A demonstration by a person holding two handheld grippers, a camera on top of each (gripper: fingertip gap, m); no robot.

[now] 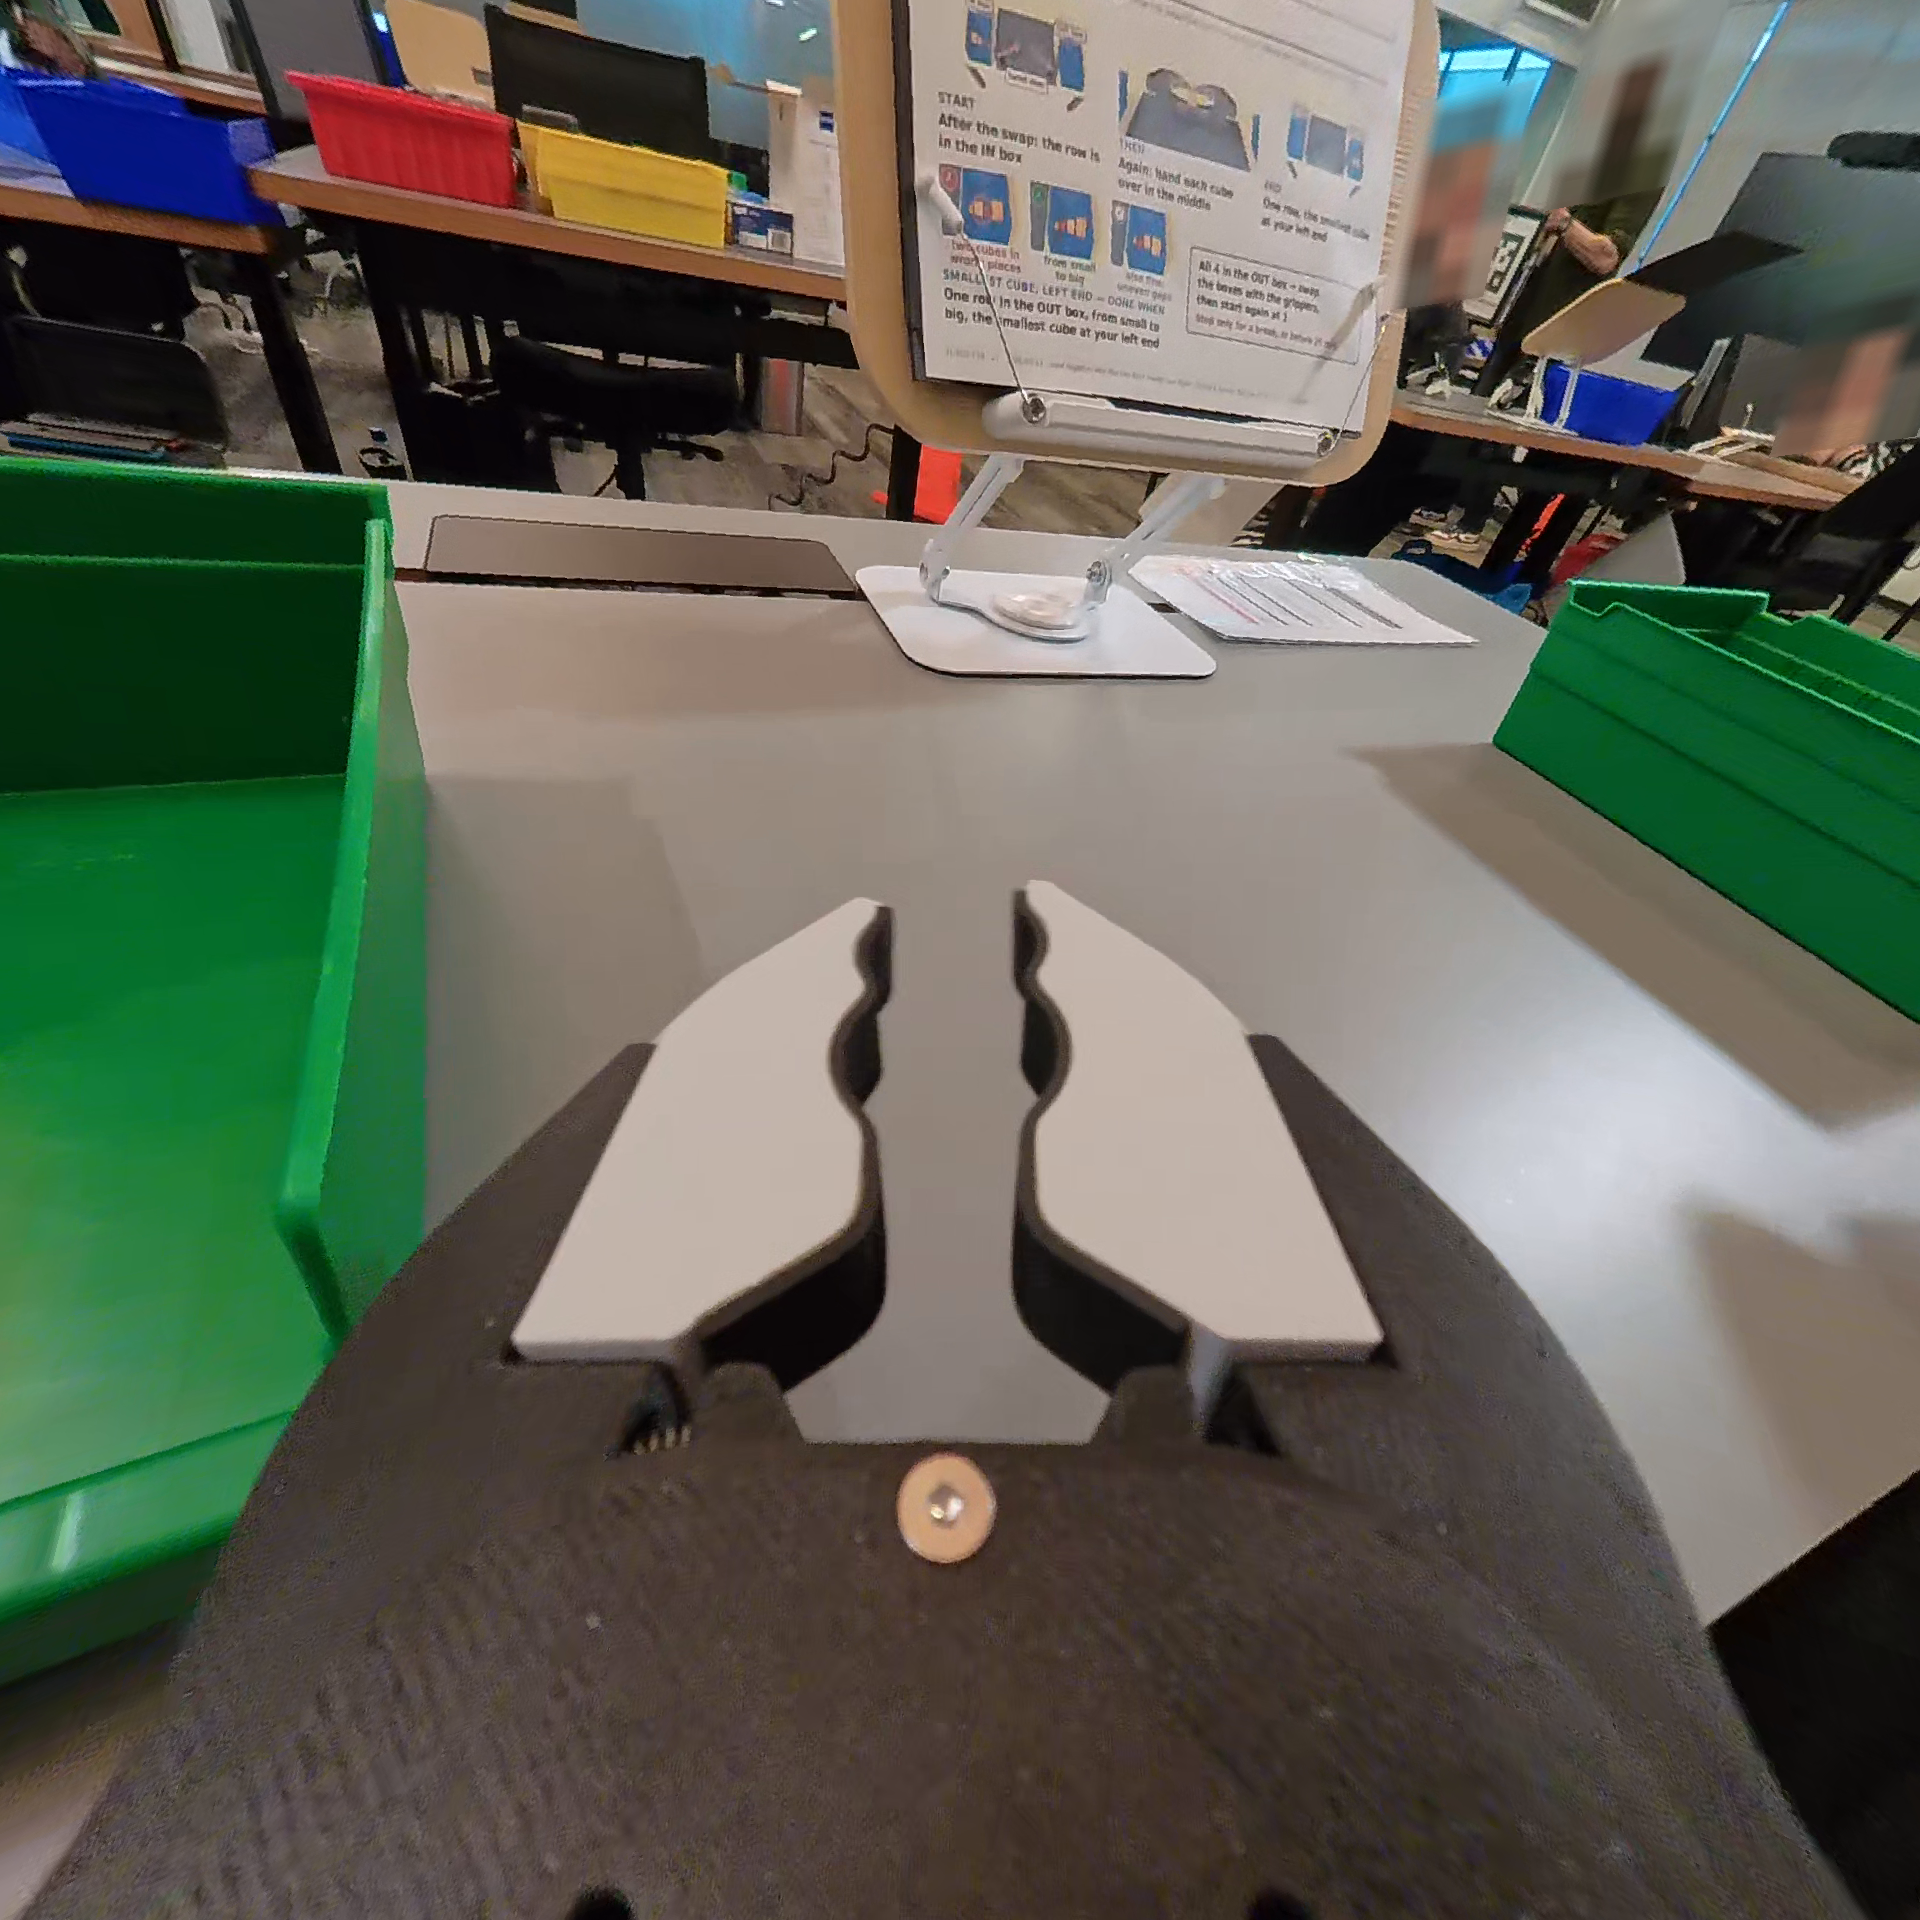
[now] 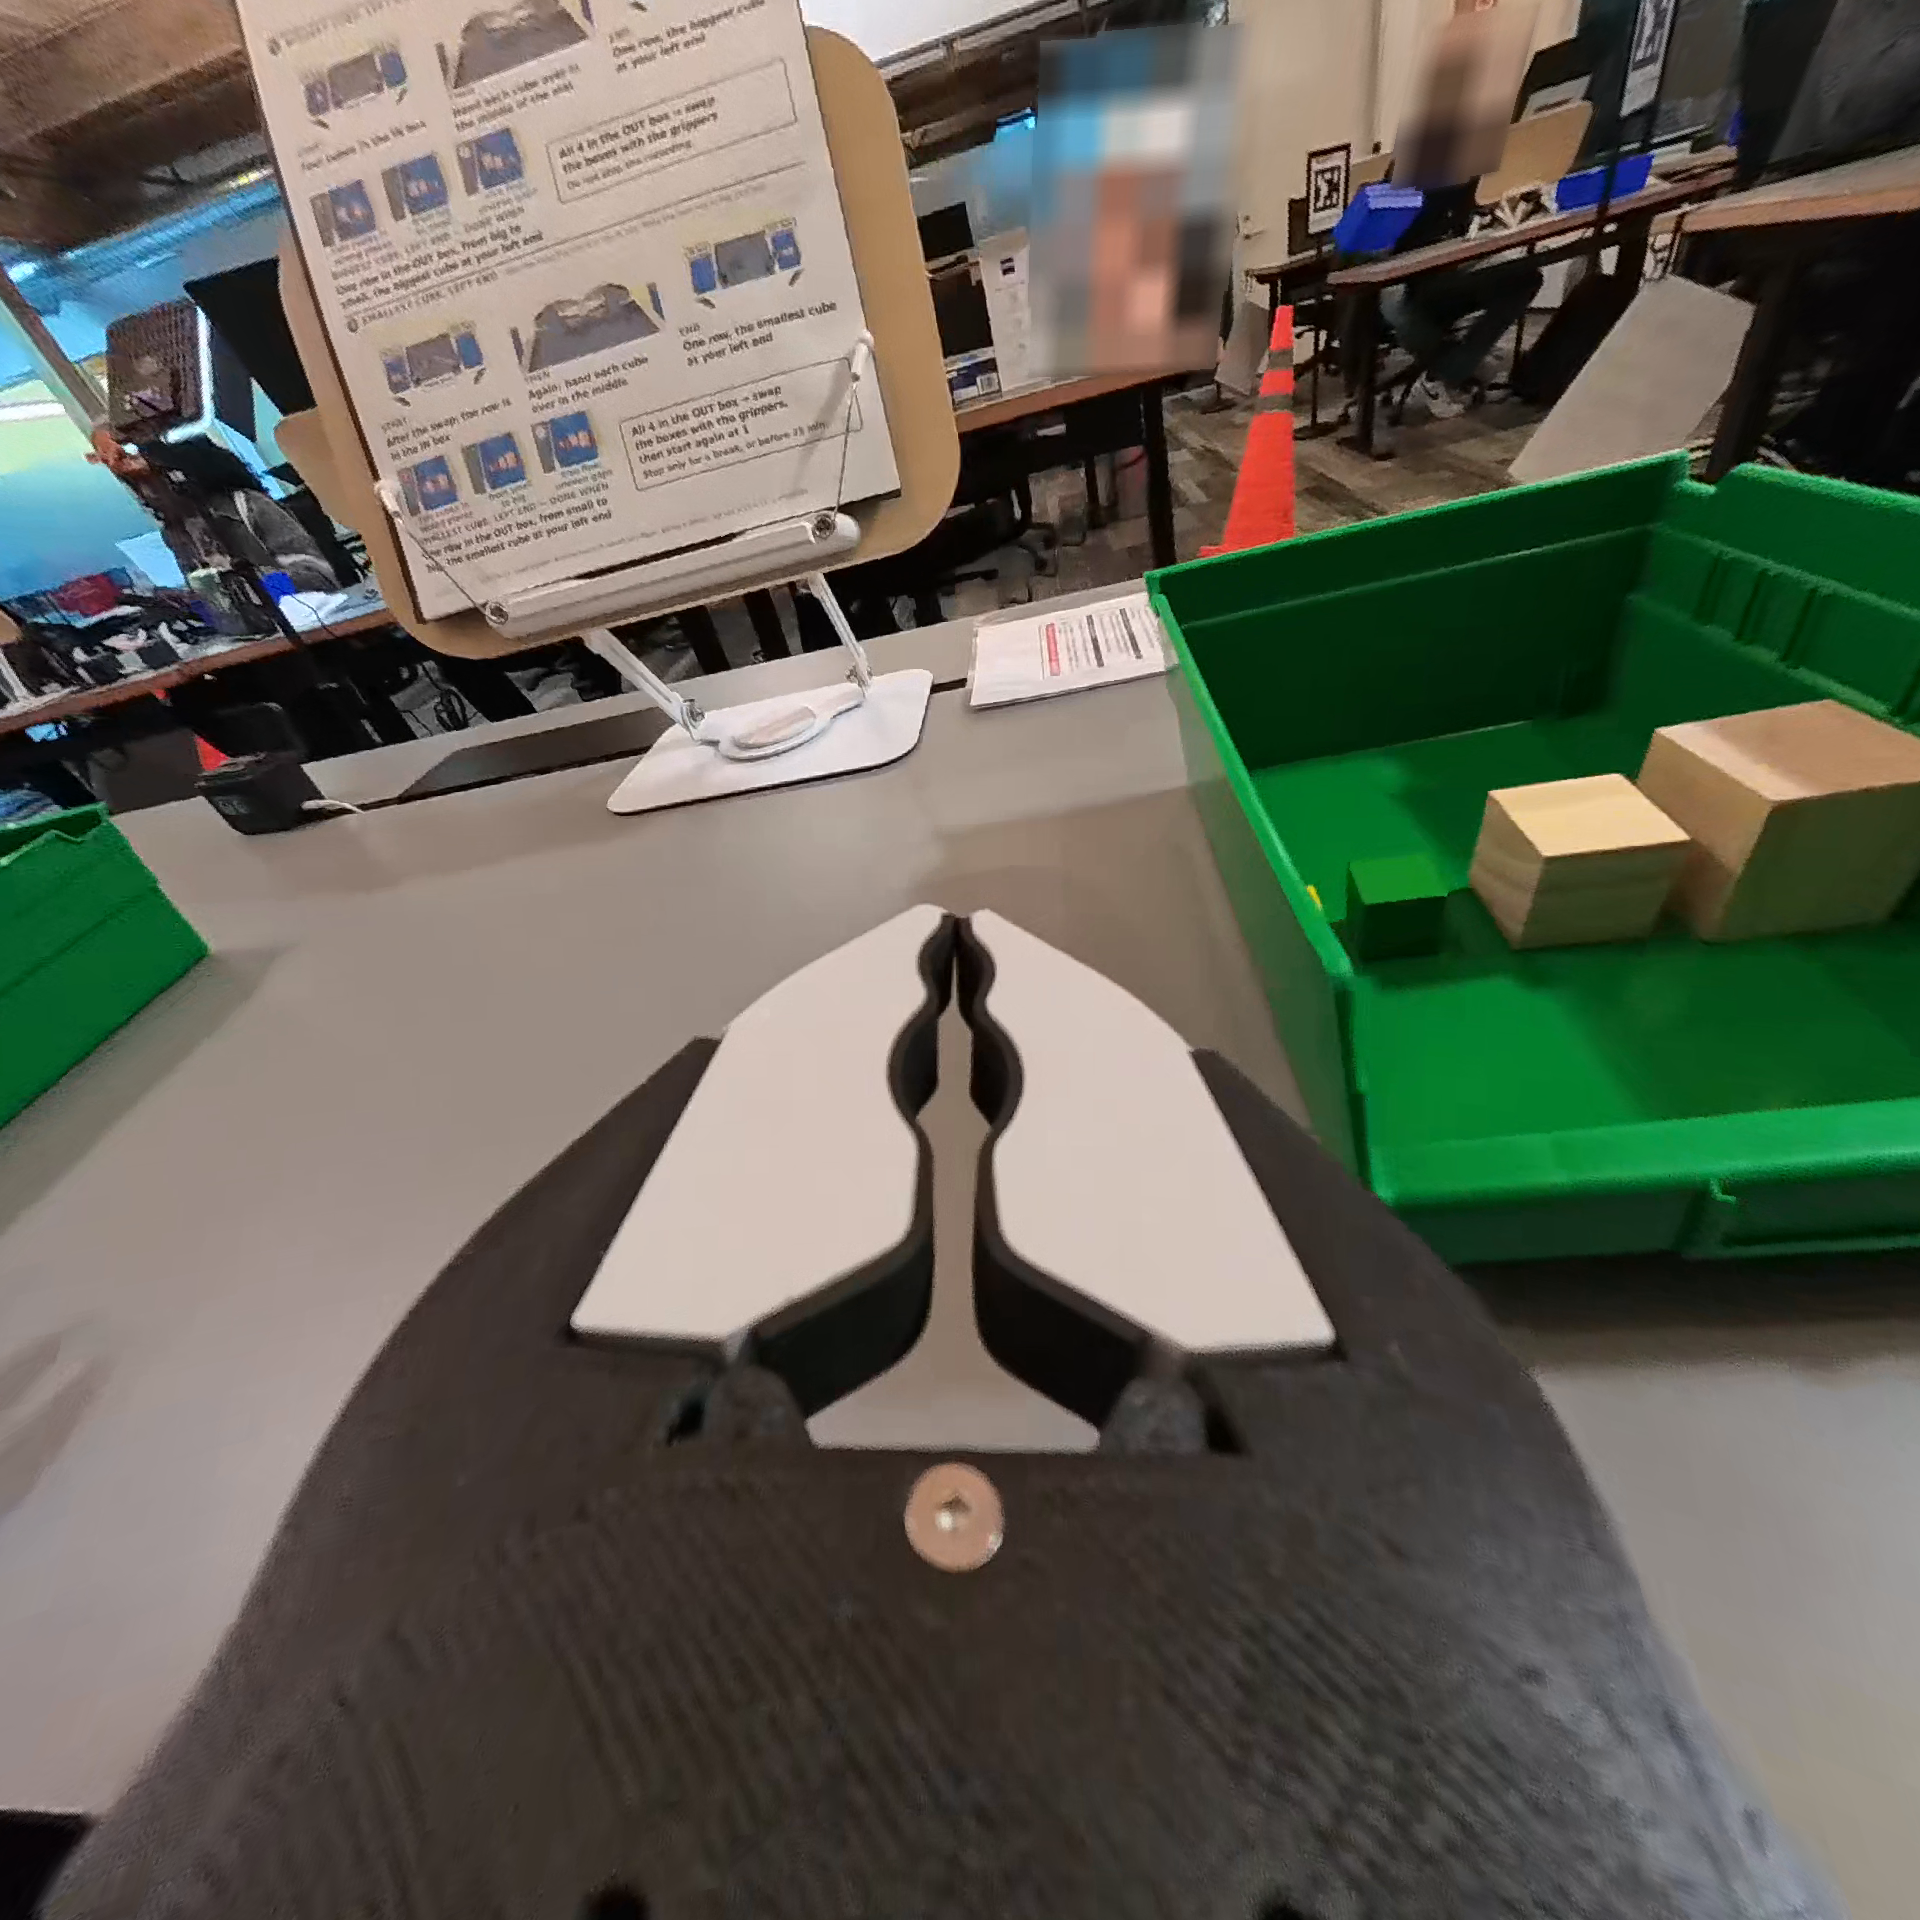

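Grey table (image 2: 520, 1039) carries a green bin (image 2: 1268, 831) of wooden cubes (image 2: 1569, 862); right gripper (image 2: 961, 920) pinched together empty, left gripper (image 1: 951, 904) parted, empty.

Behind my grey table (image 1: 1039, 831)
A document stand (image 1: 1049, 613) holds a printed sheet; behind it, an orange cone (image 2: 1270, 436) and distant tables with coloured bins (image 1: 405, 135).

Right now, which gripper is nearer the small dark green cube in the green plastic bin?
Right. The right gripper, shut and empty, hovers over the grey table just left of the green plastic bin holding the small dark green cube. The left gripper, slightly open, is beside the other bin.
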